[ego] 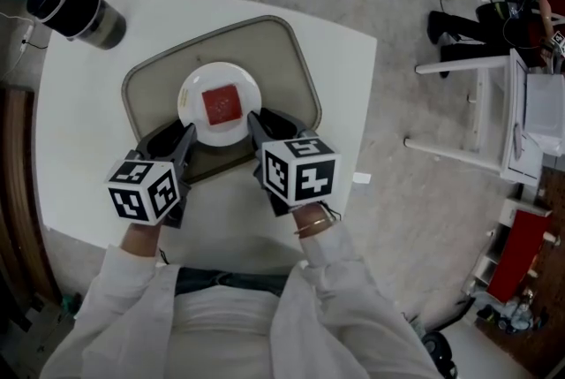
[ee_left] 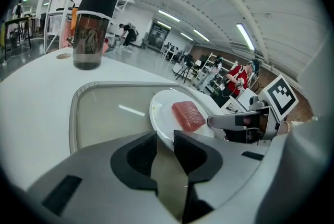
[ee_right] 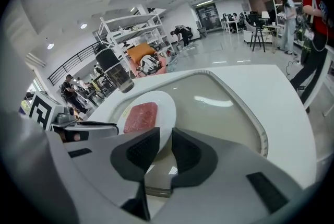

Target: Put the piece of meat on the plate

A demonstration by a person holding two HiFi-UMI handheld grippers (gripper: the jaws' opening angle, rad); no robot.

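Note:
A square red piece of meat [ego: 222,103] [ee_left: 188,115] [ee_right: 141,116] lies in the middle of a white plate [ego: 190,90] [ee_left: 159,108] [ee_right: 167,108]. The plate rests on a grey-beige tray [ego: 291,59] [ee_left: 99,113] [ee_right: 229,108] on the white table. My left gripper [ego: 187,134] [ee_left: 165,139] is shut on the plate's near-left rim. At the near-right rim my right gripper [ego: 256,123] [ee_right: 165,137] is shut on the plate the same way. Each gripper's thin rim edge runs into the narrow gap between its dark pads.
A dark tumbler with a black lid [ego: 75,6] [ee_left: 94,19] [ee_right: 117,74] stands at the table's far left corner, beyond the tray. White furniture [ego: 494,121] stands on the floor to the right of the table. People and shelves are far in the background.

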